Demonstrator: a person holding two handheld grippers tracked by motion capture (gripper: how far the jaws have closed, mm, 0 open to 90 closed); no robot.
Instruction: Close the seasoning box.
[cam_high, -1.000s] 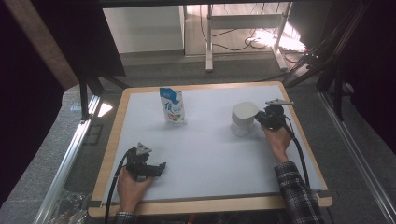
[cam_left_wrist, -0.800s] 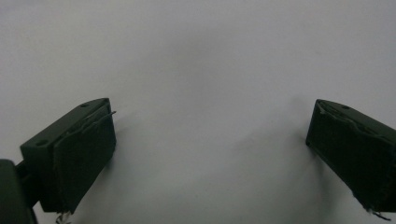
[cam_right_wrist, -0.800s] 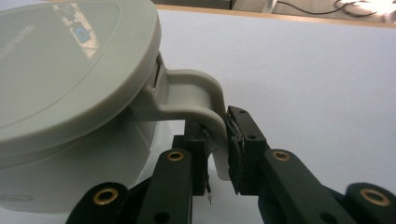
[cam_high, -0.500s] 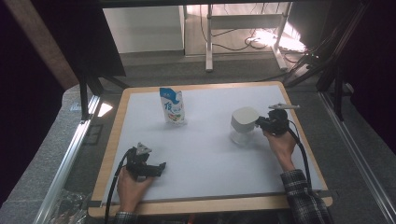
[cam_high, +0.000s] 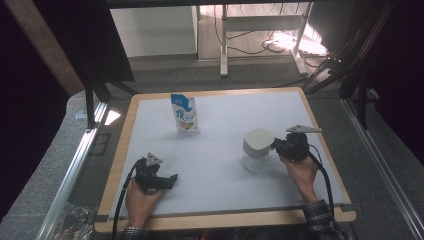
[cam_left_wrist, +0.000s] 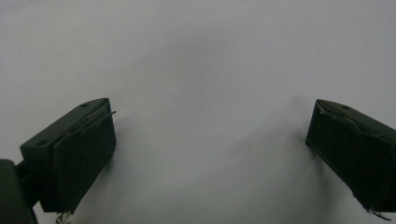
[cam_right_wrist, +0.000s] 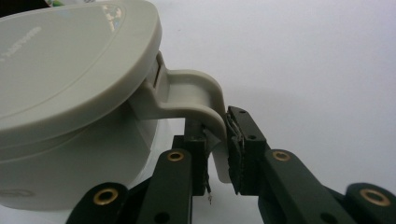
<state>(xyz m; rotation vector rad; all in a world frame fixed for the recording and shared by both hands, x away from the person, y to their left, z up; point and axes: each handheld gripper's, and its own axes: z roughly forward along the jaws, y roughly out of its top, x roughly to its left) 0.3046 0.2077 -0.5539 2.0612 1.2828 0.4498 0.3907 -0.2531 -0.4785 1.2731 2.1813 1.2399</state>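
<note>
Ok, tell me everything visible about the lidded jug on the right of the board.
The jug has a clear body under a pale grey, rounded plastic lid, with a curved grey handle. It stands upright on the white board, right of centre, apart from the blue-and-white pouch. The right tongs are clamped on its handle.

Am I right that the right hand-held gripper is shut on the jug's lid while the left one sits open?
Not quite: the right hand-held gripper is shut on the jug's handle, not its lid, as the right gripper view shows. The left hand-held gripper is indeed open.
</note>
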